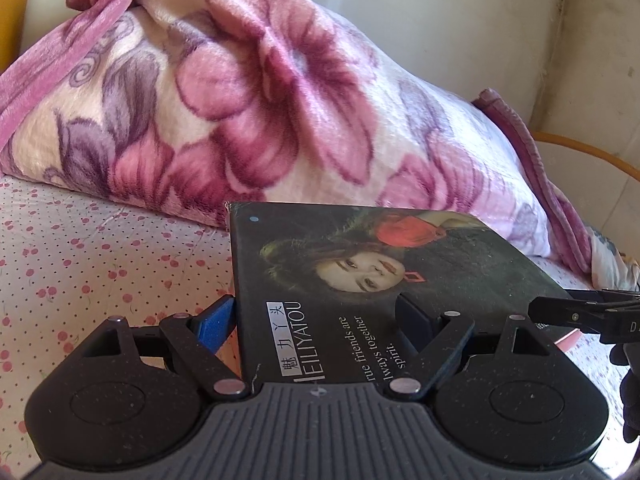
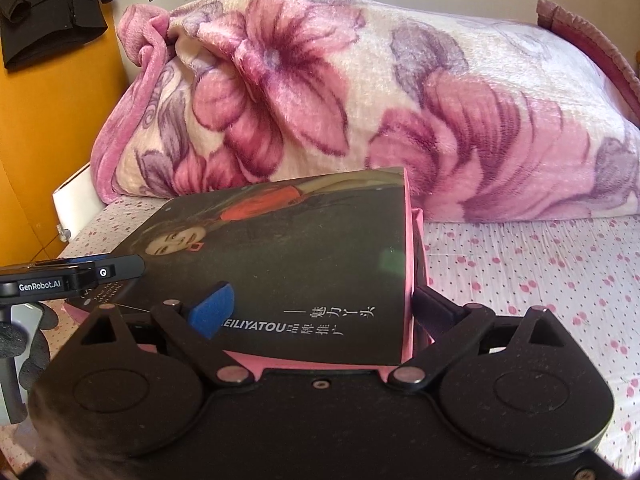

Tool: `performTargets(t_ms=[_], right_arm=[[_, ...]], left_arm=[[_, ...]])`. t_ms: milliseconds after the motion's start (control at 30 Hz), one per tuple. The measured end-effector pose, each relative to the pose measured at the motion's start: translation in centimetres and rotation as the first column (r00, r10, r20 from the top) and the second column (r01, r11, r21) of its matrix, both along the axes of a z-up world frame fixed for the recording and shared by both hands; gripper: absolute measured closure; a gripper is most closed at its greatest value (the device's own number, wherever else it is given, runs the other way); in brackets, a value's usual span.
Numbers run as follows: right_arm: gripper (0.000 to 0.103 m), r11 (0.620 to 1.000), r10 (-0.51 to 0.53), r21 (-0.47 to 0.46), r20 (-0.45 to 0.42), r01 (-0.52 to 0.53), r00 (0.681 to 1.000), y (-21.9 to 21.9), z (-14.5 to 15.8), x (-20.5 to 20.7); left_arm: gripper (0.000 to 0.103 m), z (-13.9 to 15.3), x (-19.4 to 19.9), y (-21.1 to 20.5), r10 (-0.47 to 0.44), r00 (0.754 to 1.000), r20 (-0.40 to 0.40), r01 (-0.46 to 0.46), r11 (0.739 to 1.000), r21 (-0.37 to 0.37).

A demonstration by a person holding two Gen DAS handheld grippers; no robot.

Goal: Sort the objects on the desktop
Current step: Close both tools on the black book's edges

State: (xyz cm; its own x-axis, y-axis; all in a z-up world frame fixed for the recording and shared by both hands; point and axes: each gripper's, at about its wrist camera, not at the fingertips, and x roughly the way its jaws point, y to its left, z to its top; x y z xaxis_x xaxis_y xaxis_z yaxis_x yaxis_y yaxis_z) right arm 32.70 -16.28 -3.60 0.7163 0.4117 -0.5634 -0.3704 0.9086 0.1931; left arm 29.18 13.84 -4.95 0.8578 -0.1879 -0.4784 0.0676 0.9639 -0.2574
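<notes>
A flat dark box with a woman's portrait and the word "EILIYATOU" on its lid (image 1: 384, 276) has pink sides and shows in the right wrist view too (image 2: 304, 256). My left gripper (image 1: 320, 320) is shut on the box's left end, one blue pad (image 1: 216, 322) under the edge and one finger on the lid. My right gripper (image 2: 320, 312) is shut on the box's right end, a blue pad (image 2: 212, 314) on the lid and the other finger against the pink side. The box is held just above the bed. Each gripper shows at the edge of the other's view.
A folded pink and purple floral blanket (image 1: 248, 92) lies right behind the box (image 2: 360, 112). The bed sheet (image 2: 540, 280) is white with red cherries. An orange panel (image 2: 48, 120) and a hanging black garment (image 2: 52, 4) stand at the left.
</notes>
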Motion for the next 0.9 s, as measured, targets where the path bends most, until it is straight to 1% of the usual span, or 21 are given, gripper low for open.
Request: performTargets(t_ms=[200, 433, 533, 700, 833, 900], right_arm=[[0.005, 1.0, -0.004, -0.014, 0.004, 0.004, 1.0, 0.9, -0.4, 1.4], [0.005, 1.0, 0.005, -0.021, 0.0, -0.005, 1.0, 1.3, -0.8, 2.5], [0.005, 1.0, 0.003, -0.018, 0.0, -0.003, 1.0, 1.0, -0.8, 2.4], [0.005, 1.0, -0.009, -0.011, -0.012, 0.009, 1.0, -0.2, -1.2, 2.1], [0.005, 1.0, -0.026, -0.008, -0.028, 0.025, 0.999, -1.1, -1.9, 2.2], [0.005, 0.999, -0.032, -0.01, -0.029, 0.032, 0.999, -1.2, -2.1, 2.3]], left_arm=[[0.018, -1.3, 1.4, 0.7, 0.026, 1.0, 0.0, -0.026, 0.999, -0.023], [0.018, -2.7, 2.1, 1.3, 0.054, 0.999, -0.007, -0.055, 0.995, -0.083], [0.018, -2.8, 2.0, 1.1, 0.055, 0.998, -0.005, -0.055, 0.995, -0.084], [0.018, -3.0, 1.9, 0.0, 0.036, 0.999, -0.024, -0.038, 0.997, -0.073], [0.017, -3.0, 2.2, -1.5, 0.036, 0.999, -0.036, -0.037, 0.999, -0.027], [0.016, -3.0, 2.4, -1.9, 0.043, 0.998, -0.038, -0.044, 0.999, -0.018]])
